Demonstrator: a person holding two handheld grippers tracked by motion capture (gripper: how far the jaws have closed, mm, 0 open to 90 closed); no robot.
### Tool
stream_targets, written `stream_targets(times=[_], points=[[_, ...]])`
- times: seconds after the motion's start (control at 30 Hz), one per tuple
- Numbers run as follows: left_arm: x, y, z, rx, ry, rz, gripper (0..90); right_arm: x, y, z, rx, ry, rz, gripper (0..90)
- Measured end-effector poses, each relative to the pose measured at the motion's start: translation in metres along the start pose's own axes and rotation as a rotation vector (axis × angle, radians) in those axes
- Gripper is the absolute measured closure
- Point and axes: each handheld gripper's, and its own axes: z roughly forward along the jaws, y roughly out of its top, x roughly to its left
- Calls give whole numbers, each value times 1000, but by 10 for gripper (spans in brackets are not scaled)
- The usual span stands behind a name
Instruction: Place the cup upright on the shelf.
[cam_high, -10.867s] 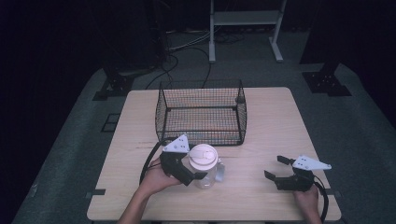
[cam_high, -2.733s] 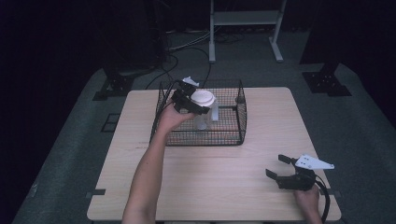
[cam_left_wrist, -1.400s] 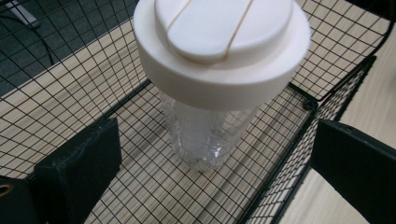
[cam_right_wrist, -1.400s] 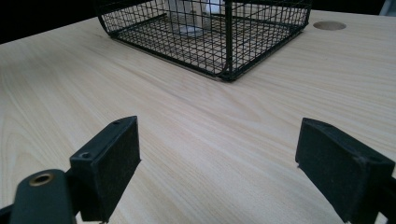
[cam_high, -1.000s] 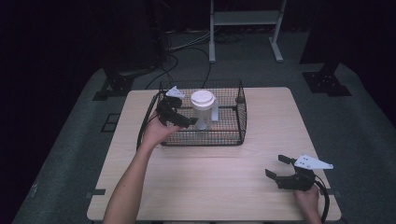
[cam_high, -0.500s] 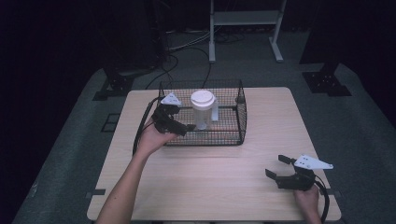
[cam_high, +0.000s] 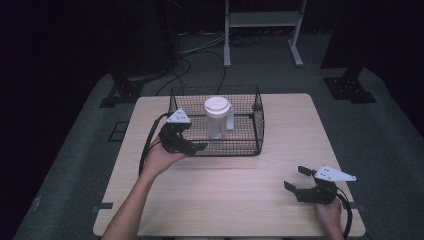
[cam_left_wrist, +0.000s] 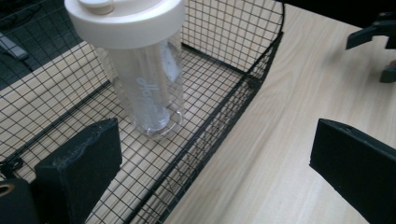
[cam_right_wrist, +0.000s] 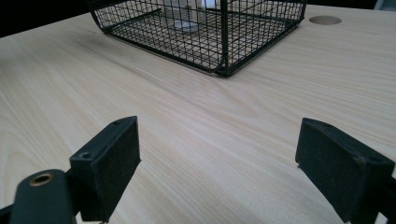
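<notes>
A clear shaker bottle (cam_high: 217, 120) with a cream lid stands upright inside a black wire basket (cam_high: 258, 125) at the back middle of the table. My left gripper (cam_high: 193, 138) is open at the basket's front left corner, just outside the wire and apart from the bottle. In the left gripper view the bottle (cam_left_wrist: 144, 84) stands beyond the basket wall (cam_left_wrist: 224, 116), and the left gripper (cam_left_wrist: 215, 172) has nothing between its jaws. My right gripper (cam_high: 295, 178) rests open near the front right of the table, and it (cam_right_wrist: 224, 163) also holds nothing.
The wooden table (cam_high: 240, 195) spreads bare between the two grippers. A round cable hole (cam_right_wrist: 325, 20) lies beyond the basket (cam_right_wrist: 205, 37). Dark floor, cables and a white stand leg (cam_high: 227, 45) lie behind the table.
The left gripper carried the bottle from the table's front into the basket, let it go, and has drawn back towards the basket's front left corner. The right gripper has stayed put.
</notes>
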Motion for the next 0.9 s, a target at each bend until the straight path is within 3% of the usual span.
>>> stream_targets(times=[0.27,0.57,0.9], points=[[-11,-8,-6,-5,-7,16,13,1,0,0,8,-1,6,129],[-18,-24,-8,-24,-19,-7,13,1,0,0,11,-4,5,129],[-28,-35,-12,-42,-20,2,13,1,0,0,12,-5,5,128]])
